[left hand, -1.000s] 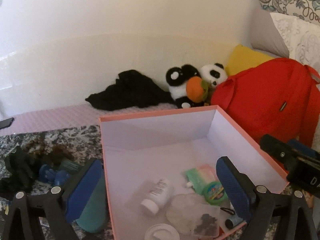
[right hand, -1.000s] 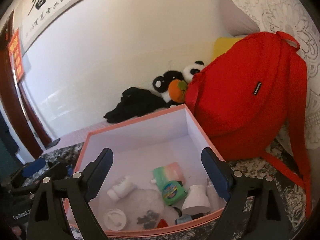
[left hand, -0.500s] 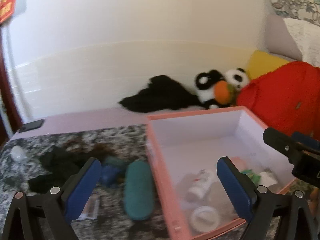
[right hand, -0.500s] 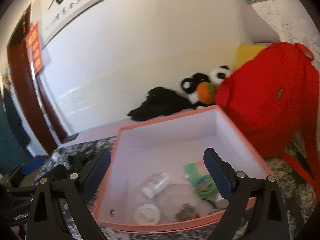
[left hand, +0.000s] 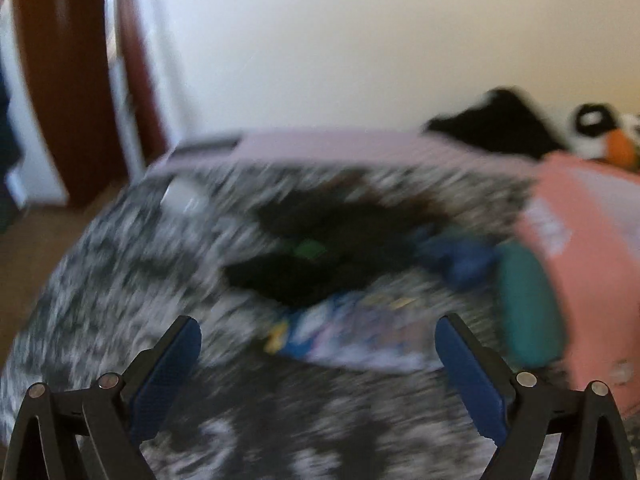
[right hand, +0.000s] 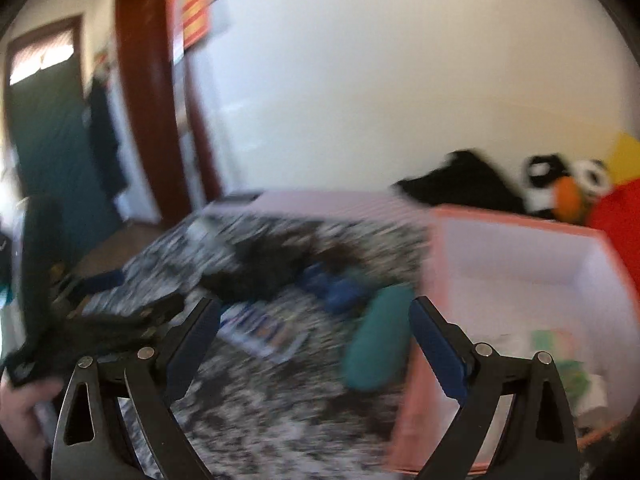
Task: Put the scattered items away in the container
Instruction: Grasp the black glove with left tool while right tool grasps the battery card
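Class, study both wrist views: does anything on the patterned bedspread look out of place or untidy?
Yes. Several items lie outside the pink box: a teal case against its outer wall, a blue item, a dark heap and a flat printed packet. Both views are motion-blurred, so finer details are unclear.

Cluttered bed beside pink box (right hand: 516, 248), blurred.
Teal case (right hand: 378, 344) touches box wall; black clothing (left hand: 320, 248) ahead; bare bedspread (left hand: 120, 264) left.

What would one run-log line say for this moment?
left gripper: open, empty | right gripper: open, empty | teal case: outside pink box | view: blurred
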The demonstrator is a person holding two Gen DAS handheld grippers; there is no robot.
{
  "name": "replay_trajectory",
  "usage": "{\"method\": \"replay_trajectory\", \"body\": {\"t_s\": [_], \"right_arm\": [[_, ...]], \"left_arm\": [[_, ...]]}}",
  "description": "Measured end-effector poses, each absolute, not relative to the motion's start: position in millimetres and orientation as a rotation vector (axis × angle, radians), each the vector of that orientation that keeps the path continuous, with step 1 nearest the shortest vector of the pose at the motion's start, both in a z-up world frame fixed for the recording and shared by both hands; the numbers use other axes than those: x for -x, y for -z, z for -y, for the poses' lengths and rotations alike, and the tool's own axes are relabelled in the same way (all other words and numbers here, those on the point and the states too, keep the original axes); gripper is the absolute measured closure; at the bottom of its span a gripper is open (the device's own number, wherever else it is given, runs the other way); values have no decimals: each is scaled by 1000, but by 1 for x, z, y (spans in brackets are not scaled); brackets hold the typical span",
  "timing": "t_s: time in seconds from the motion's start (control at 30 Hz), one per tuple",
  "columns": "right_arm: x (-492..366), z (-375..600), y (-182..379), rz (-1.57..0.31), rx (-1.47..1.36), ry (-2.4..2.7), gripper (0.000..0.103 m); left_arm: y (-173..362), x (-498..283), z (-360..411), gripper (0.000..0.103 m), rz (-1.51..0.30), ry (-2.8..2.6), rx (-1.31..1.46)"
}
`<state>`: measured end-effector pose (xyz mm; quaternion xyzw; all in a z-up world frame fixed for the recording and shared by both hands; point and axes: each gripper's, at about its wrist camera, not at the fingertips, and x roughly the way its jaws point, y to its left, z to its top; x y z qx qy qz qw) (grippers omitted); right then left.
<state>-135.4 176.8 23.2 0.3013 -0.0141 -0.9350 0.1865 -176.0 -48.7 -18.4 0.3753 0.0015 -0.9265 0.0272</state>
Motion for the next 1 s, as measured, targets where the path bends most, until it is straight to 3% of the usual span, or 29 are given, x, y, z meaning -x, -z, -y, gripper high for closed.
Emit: {"method": "replay_trajectory", "body": {"t_s": [0.1,0.27,0.43,0.6,0.9,0.93,0.97,1.0], "right_arm": [[154,-137,11,-37,-978,2506,5],[180,-85,85,-376,-1172,2460,5],[186,-75,128,-677,-1195,2465,5],[196,-80,136,-607,-1180,2453,4],[242,-76,146,-339,-1204,2423,0],[245,-74,147,-338,-1197,2421,0],[248,-71,148,-336,-1193,2412,0],[252,-69,148,-334,-1188,2402,0]], "left_arm": [[52,195,82,5,-87,2792,-1267],[97,229,94,5,-168,2776,-1398],[135,258,95,6,-244,2763,-1483],[141,279,101,2,-391,2821,-1369],[141,319,94,2,-310,2819,-1298],[140,322,94,5,-312,2833,-1293],[140,324,96,31,-329,2857,-1284],[140,326,98,81,-341,2866,-1285]]}}
